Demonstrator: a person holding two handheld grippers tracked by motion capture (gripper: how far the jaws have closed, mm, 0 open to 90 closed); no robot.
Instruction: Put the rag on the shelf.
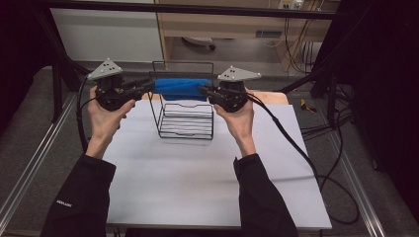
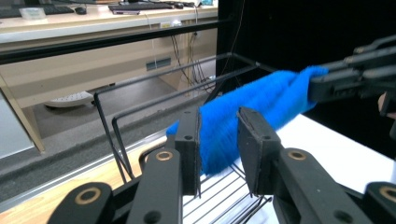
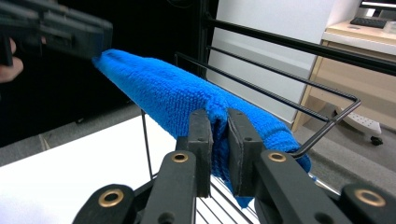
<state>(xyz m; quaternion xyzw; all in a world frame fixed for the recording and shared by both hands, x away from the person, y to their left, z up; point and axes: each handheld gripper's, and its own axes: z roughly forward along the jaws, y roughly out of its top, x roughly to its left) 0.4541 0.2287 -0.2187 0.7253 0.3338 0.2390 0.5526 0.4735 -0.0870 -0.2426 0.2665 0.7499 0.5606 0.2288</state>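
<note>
Wire rack: a black wire rack (image 1: 185,116) stood on the white counter (image 1: 207,177), toward its far middle, between the two hands.
Rack contents: nothing lay on the rack's slatted floor; a blue cloth (image 1: 180,88) stretched across its upper rails, held level between the two grippers.
Left gripper: the left gripper (image 1: 148,87) reached in from the rack's left side at the cloth's left end.
Left jaws: in the left gripper view the jaws stood a little apart around the cloth (image 2: 252,109); the left pad lay against the fabric, while a gap showed before the right pad, so nothing was pinched.
Right gripper: the right gripper (image 1: 203,90) came in from the rack's right side at the cloth's other end.
Right jaws: in the right gripper view they were pressed together on a fold of the cloth (image 3: 187,100), the fabric bunched between the pads.
Hands: the left hand (image 1: 104,118) and right hand (image 1: 237,121) each gripped a gripper body, sleeves dark.
High view adds: the whole counter, both forearms, and the trailing cables.
Left gripper view adds: the rack's rails (image 2: 154,91) close up, a wooden desk behind, and the right gripper (image 2: 322,86) at the cloth's far end.
Right gripper view adds: the knit texture of the cloth, the rack's bent corner (image 3: 348,105), and the left gripper (image 3: 95,35) at the far tip.
</note>
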